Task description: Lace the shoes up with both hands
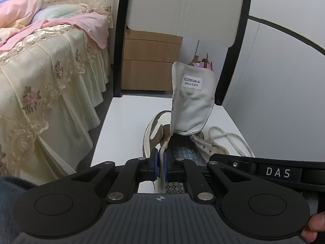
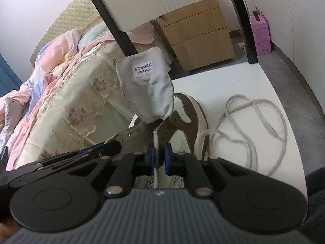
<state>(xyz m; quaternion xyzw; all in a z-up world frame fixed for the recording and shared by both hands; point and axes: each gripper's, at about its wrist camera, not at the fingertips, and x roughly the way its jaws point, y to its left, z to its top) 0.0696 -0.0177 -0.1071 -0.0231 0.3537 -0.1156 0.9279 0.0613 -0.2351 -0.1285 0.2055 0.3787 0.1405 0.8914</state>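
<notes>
Left gripper (image 1: 160, 163): closest to its camera; its blue pads are pinched on the left side flap of the shoe's opening.
Right gripper (image 2: 159, 160): low and close in its own view; it is nearly shut on the thin white edge of the right side flap.
Shoe (image 1: 155, 130): brown and white, sits on the white bench (image 1: 126, 122), toe pointing far away, tongue (image 1: 192, 99) standing straight up.
Lace (image 2: 254, 122): lies loose in loops on the bench, just right of the shoe, not in any hole that can be seen.
Step now: it looks like both grippers are spreading the shoe open; no lacing has begun.
Next move: one gripper will likely have to let go, reach right, and pinch one end of the lace, then poke it into a far hole.
Edges: the bench ends close on the left, with the bed (image 1: 50, 81) right beside it; the floor drops off on the right past the lace.
Open room: bare bench on the far side of the shoe; black chair legs (image 1: 118, 40) stand at the back.
</notes>
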